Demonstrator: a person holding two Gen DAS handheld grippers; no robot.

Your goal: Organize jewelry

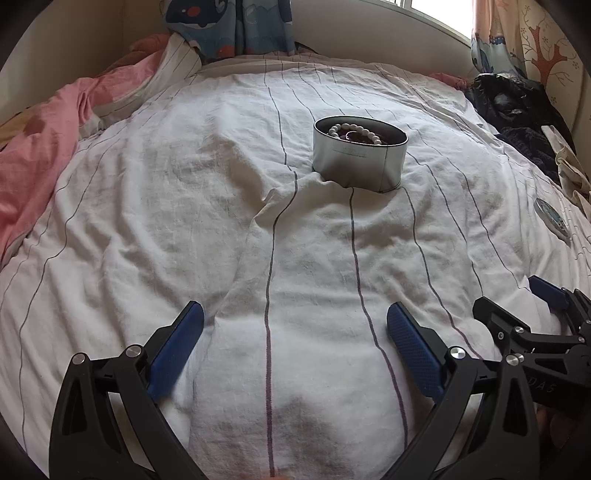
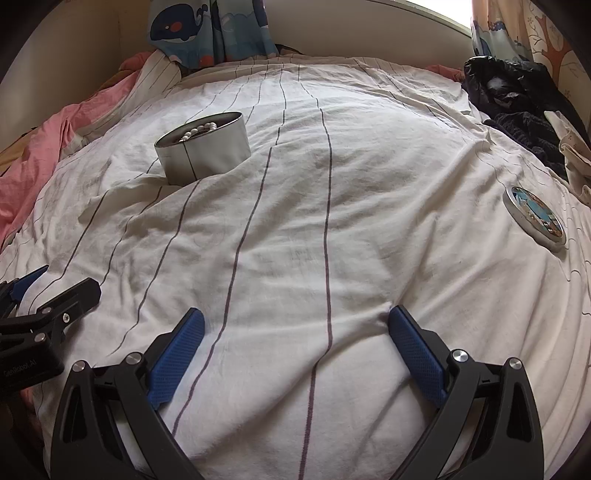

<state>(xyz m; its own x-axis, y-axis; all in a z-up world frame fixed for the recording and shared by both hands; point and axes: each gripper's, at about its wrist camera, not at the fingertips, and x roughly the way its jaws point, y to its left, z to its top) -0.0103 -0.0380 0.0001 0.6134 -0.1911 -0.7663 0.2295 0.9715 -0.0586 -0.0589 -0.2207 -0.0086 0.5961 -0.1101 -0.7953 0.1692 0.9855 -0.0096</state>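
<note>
A round silver tin [image 1: 358,162] stands open on the white striped bedsheet [image 1: 184,221], with a white bead bracelet [image 1: 354,131] and dark jewelry inside. It also shows in the right wrist view [image 2: 207,151], beads [image 2: 199,131] at its rim. The tin's round lid [image 2: 535,218] with a blue picture lies flat on the sheet at the right, seen edge-on in the left wrist view [image 1: 552,218]. My left gripper [image 1: 295,317] is open and empty, low over the sheet, well short of the tin. My right gripper [image 2: 297,321] is open and empty beside it.
A pink quilt [image 1: 40,162] is bunched along the left. Dark clothes and a black bag [image 2: 517,96] lie at the far right. A whale-print curtain [image 2: 210,26] hangs at the bed's far end. The sheet [image 2: 332,221] is wrinkled, with a fold before the tin.
</note>
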